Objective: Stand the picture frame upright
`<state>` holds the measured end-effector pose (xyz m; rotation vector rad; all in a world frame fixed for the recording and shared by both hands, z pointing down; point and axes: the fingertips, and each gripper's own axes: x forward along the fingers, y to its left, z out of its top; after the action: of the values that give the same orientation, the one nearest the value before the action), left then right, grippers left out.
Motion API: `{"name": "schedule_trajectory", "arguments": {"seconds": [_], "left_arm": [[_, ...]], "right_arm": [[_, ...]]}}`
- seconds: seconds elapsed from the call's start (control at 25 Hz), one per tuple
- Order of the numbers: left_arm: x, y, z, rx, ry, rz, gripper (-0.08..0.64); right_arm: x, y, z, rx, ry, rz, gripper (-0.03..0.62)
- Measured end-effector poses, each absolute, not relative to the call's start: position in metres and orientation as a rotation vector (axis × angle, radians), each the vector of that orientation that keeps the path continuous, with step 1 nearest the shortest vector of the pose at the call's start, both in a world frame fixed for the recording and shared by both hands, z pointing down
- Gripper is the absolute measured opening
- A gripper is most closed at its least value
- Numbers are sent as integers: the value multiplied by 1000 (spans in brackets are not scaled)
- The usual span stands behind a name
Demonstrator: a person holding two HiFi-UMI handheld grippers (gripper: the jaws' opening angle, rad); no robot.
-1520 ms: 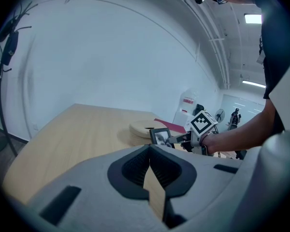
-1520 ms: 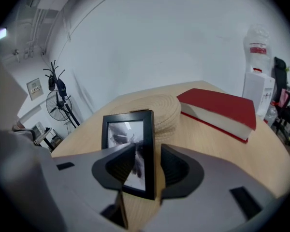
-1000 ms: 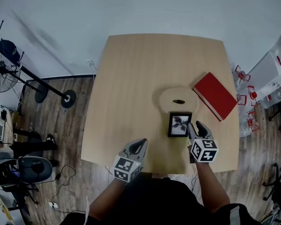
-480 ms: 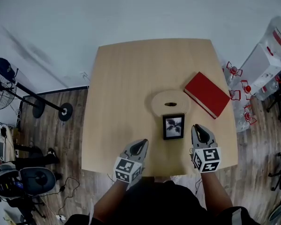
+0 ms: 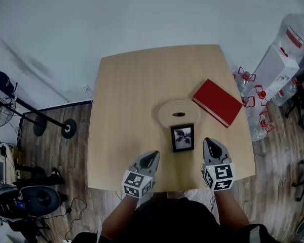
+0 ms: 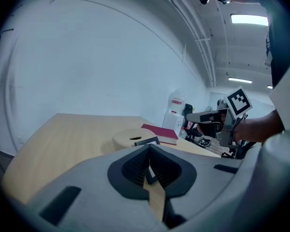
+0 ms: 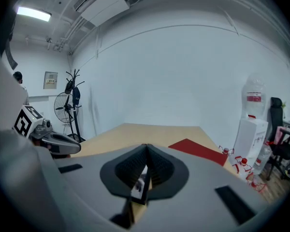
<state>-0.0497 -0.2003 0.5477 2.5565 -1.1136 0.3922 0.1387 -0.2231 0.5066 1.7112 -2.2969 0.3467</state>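
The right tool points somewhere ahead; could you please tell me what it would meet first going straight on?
Probably the bare table, between the picture frame and the red book, though depth is unclear.

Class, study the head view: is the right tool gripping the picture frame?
No, the right tool sits to the side of the picture frame, with a strip of bare table showing between them.

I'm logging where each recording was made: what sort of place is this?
Likely an office or lab workroom: a plain wooden table, a standing fan, and a water dispenser beside an office chair.
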Motion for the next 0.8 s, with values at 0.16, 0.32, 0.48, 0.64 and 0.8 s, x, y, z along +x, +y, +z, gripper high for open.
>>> {"name": "schedule_trajectory", "arguments": {"seconds": [0.16,0.32,0.48,0.64,0.8], "left_arm": [[-45,-202,539,2575,-1123,370,-5],[-48,-204,528,2588,-1153,347,-5],[-47,-207,519,2607,-1172,324,-5],[-42,-206,513,2622,-1175,319,-5],[-41,-205,511,2623,-1183,310,-5]], "right_arm": [[138,-218,502,1701,-2306,335,11],[136,-214,495,1691,-2334,330,11],[138,-210,490,1692,-2344,306,10],[138,-207,486,1683,-2355,287,9],[140,-205,485,1680,-2354,277,9]]}}
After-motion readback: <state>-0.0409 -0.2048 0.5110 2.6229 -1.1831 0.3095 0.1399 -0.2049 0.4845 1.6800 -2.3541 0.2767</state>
